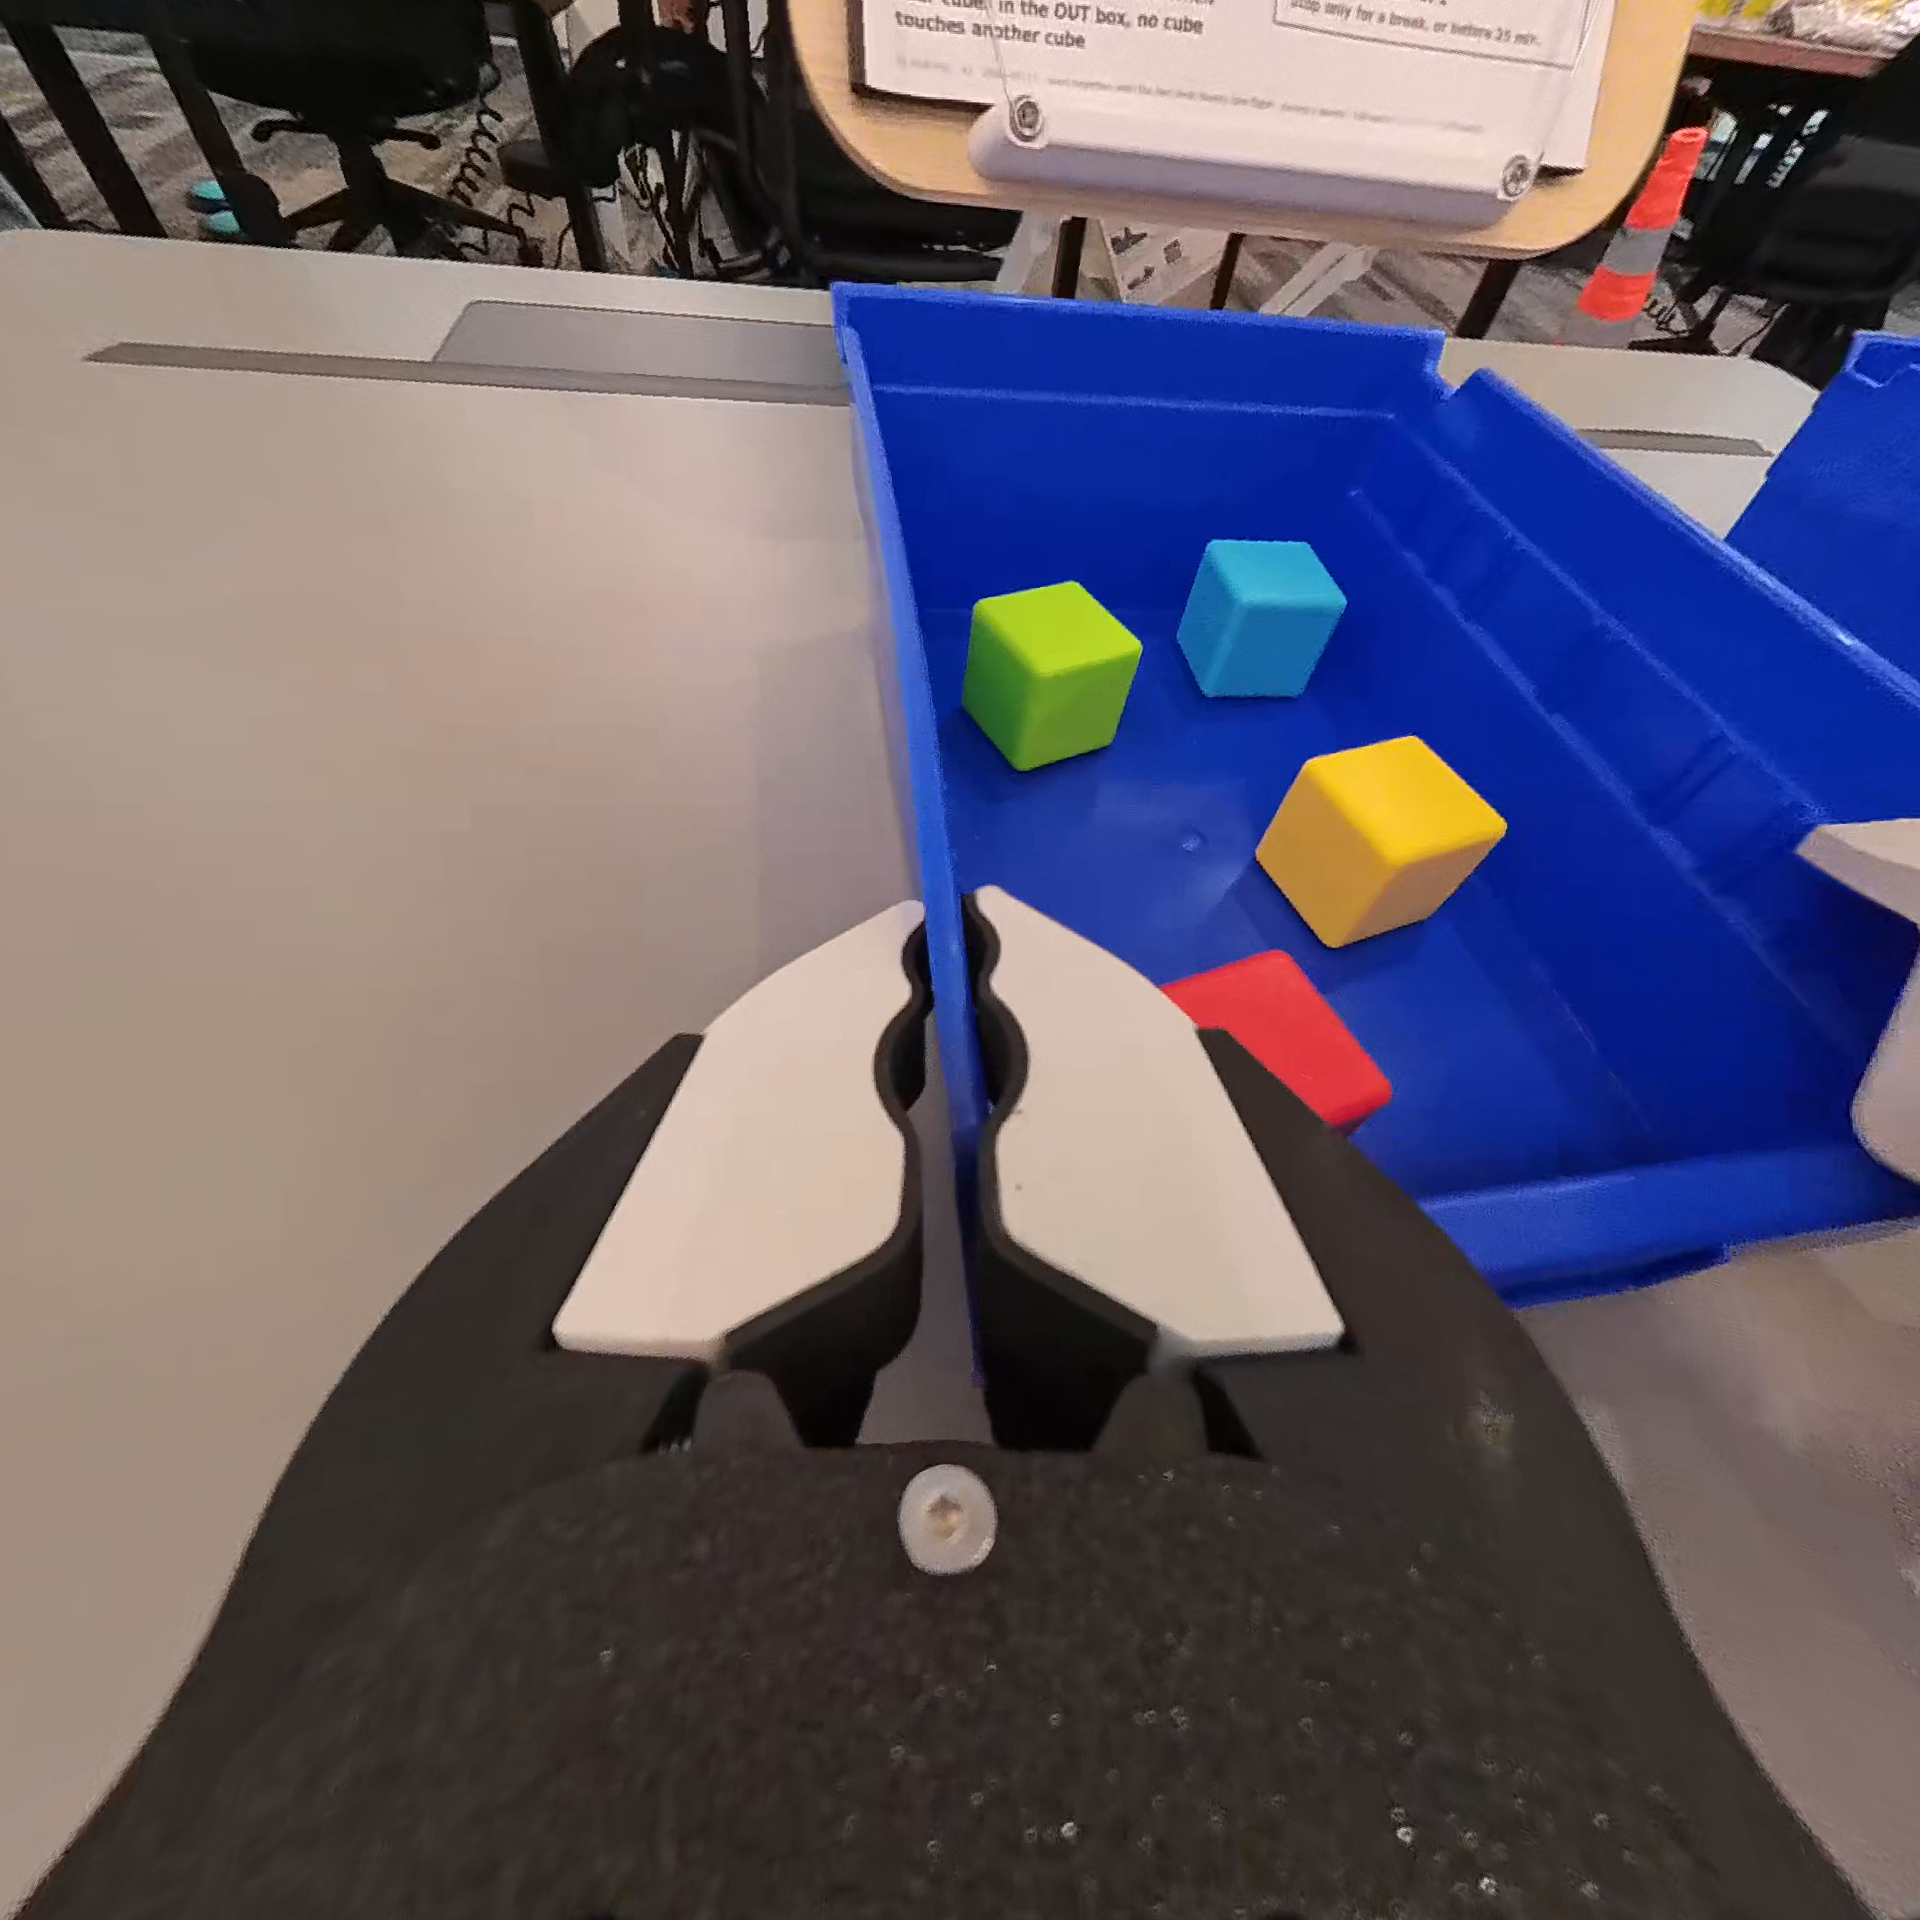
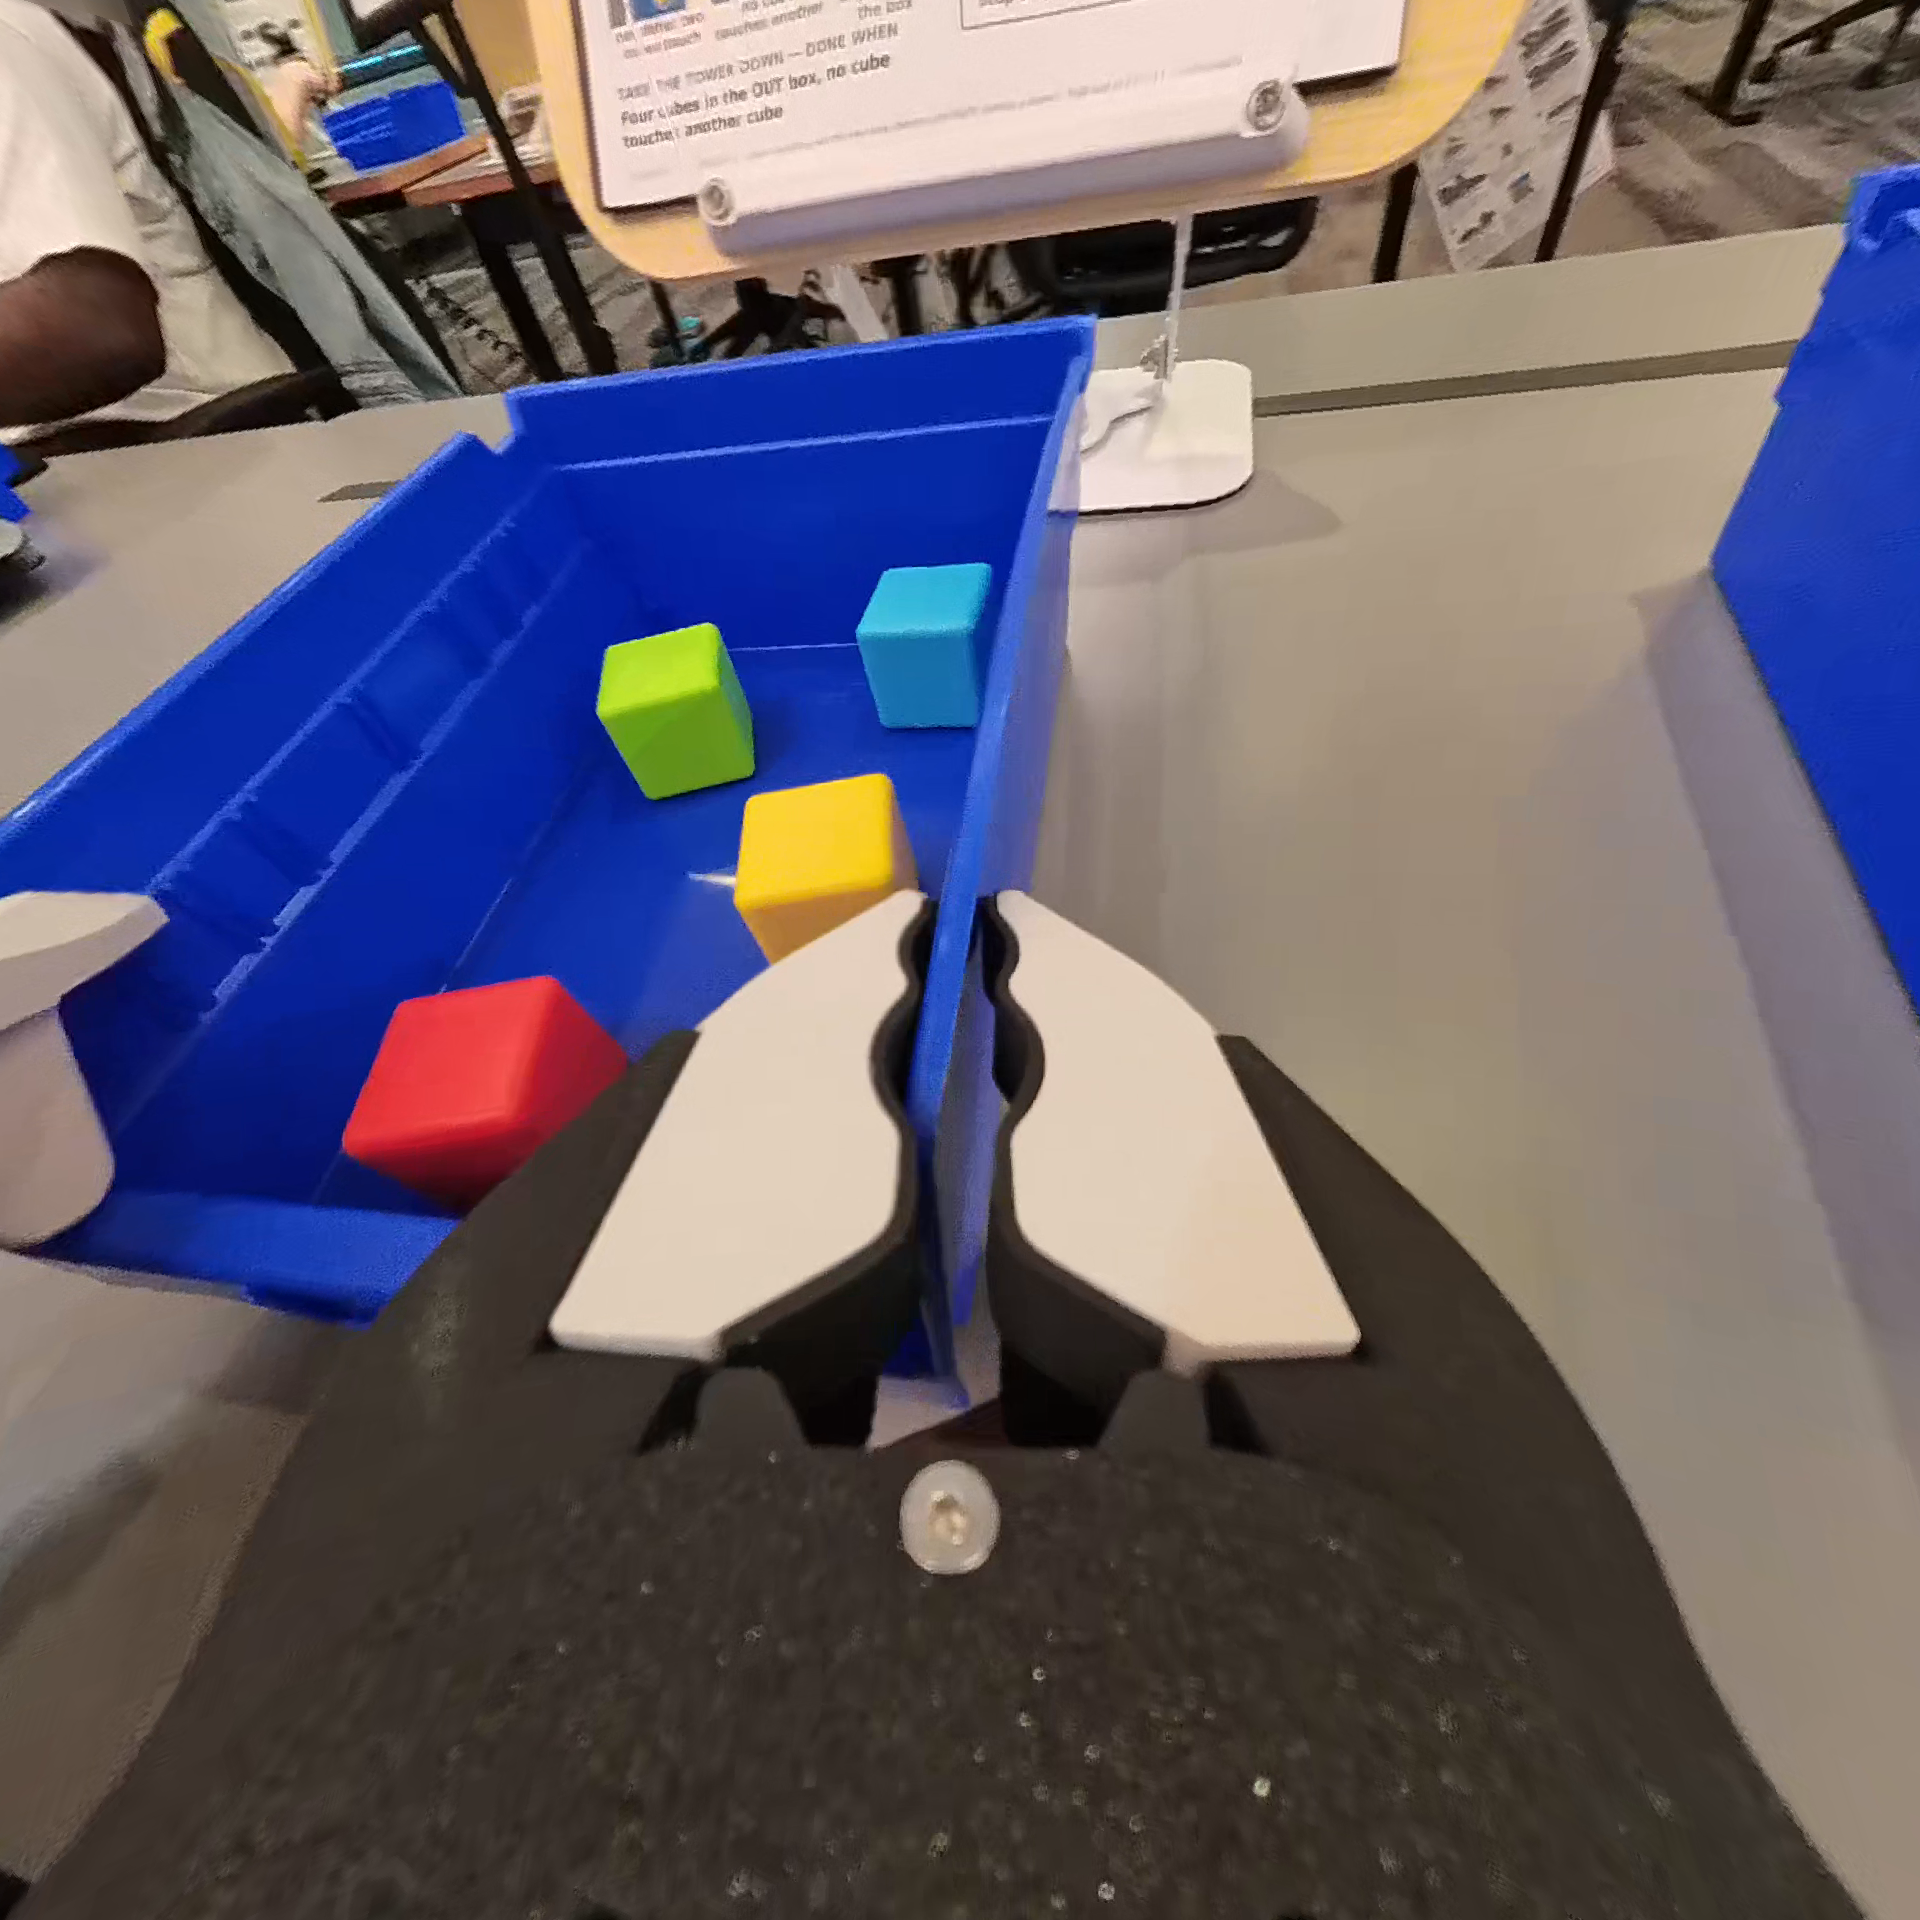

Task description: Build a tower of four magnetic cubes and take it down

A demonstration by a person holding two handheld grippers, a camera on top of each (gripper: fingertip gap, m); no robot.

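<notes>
A blue bin point(image 1: 1143, 436) holds a green cube point(image 1: 1049, 670), a light blue cube point(image 1: 1262, 618), a yellow cube point(image 1: 1377, 836) and a red cube point(image 1: 1288, 1029), all apart from one another. My left gripper point(image 1: 948, 914) is shut on the bin's left side wall. My right gripper point(image 2: 956, 914) is shut on the bin's right side wall point(image 2: 1023, 665). The right wrist view shows the same cubes: green point(image 2: 675, 712), light blue point(image 2: 925, 644), yellow point(image 2: 816, 847), red point(image 2: 478, 1081). The other gripper's pale finger shows at each view's edge point(image 2: 52, 956).
The bin rests on a grey table point(image 1: 416, 727). A second blue bin point(image 2: 1839, 582) stands to the right. A sign board on a white stand point(image 2: 1164, 436) stands behind the bin. Chairs, a person's arm and an orange cone point(image 1: 1652, 239) lie beyond the table.
</notes>
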